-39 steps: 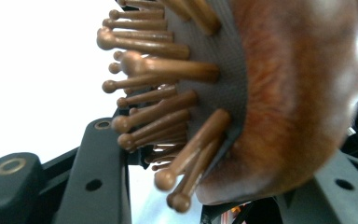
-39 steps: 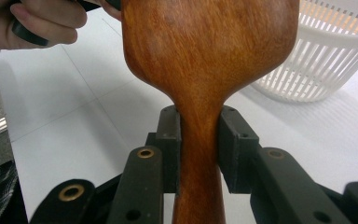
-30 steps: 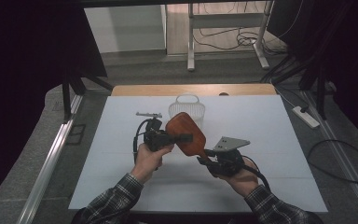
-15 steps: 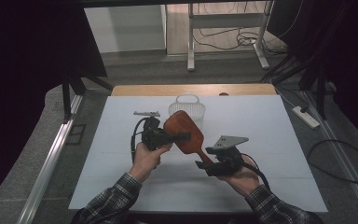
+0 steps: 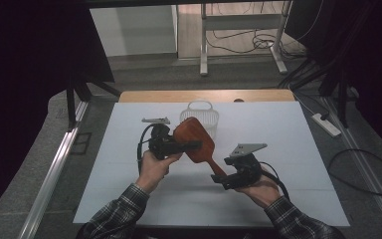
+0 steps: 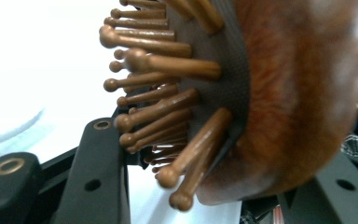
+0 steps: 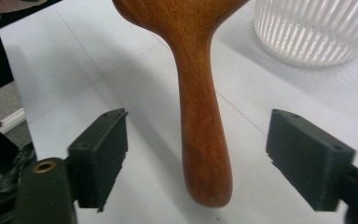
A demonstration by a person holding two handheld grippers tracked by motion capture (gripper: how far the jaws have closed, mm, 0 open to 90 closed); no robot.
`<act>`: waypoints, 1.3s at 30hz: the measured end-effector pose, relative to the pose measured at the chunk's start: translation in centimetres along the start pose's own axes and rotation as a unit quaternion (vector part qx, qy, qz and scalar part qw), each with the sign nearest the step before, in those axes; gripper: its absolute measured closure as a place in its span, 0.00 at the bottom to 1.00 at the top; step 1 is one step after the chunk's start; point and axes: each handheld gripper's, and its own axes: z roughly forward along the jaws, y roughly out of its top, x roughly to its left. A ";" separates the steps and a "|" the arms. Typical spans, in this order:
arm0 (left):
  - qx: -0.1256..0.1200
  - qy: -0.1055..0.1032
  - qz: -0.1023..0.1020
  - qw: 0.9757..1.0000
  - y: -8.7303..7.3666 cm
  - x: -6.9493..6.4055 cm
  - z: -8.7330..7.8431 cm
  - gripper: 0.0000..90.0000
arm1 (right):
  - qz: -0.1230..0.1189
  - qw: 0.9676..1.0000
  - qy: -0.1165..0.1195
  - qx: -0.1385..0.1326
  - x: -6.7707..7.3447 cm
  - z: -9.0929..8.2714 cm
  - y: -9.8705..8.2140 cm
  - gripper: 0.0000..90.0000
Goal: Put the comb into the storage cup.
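The white worktop (image 5: pixel 288 149) runs from the near edge to a strip of bare wood at the far side; its near corners are cut off by the frame, and the room to the left and right is too dark to read. Beyond the far edge, table legs and loose cables (image 5: pixel 238 42) lie on the floor, and a power strip (image 5: pixel 325 124) sits on the floor off the right edge.

A white ribbed basket (image 5: pixel 199 115) stands toward the far middle of the worktop. Its near side is hidden in the high view by the head of a wooden hairbrush (image 5: pixel 195 140), and in the right gripper view its top is cropped away (image 7: pixel 314 28).

The hairbrush is held up above the worktop, just near of the basket, handle slanting near and right. The left gripper (image 5: pixel 181 146) clamps the brush head: in the left gripper view the peg bristles (image 6: pixel 168 107) press toward one jaw and the smooth back faces the other, though the view is blurred and the brush hides most of what lies beyond.

The right gripper (image 7: pixel 196 158) has its jaws spread wide, one on each side of the handle (image 7: pixel 203 135), touching neither. In the high view the person's hand and its grey plate (image 5: pixel 247 149) cover most of it.
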 end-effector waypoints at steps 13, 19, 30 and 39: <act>0.002 0.023 0.015 1.000 0.5 -0.2 -0.6 0.59 | -0.009 0.999 -0.025 0.024 -0.8 -0.2 -0.4 0.00; 0.000 0.037 0.022 0.999 0.8 -0.2 -1.2 0.59 | -0.016 0.999 -0.034 0.014 -1.1 -0.6 -0.6 0.00; -0.005 0.046 0.019 0.999 1.3 0.2 -1.8 0.58 | 0.010 0.999 -0.034 0.008 -2.2 -1.8 -1.4 0.00; -0.007 0.057 0.027 0.998 2.2 0.2 -2.4 0.58 | 0.008 0.998 -0.053 0.014 -2.6 -2.9 -2.2 0.00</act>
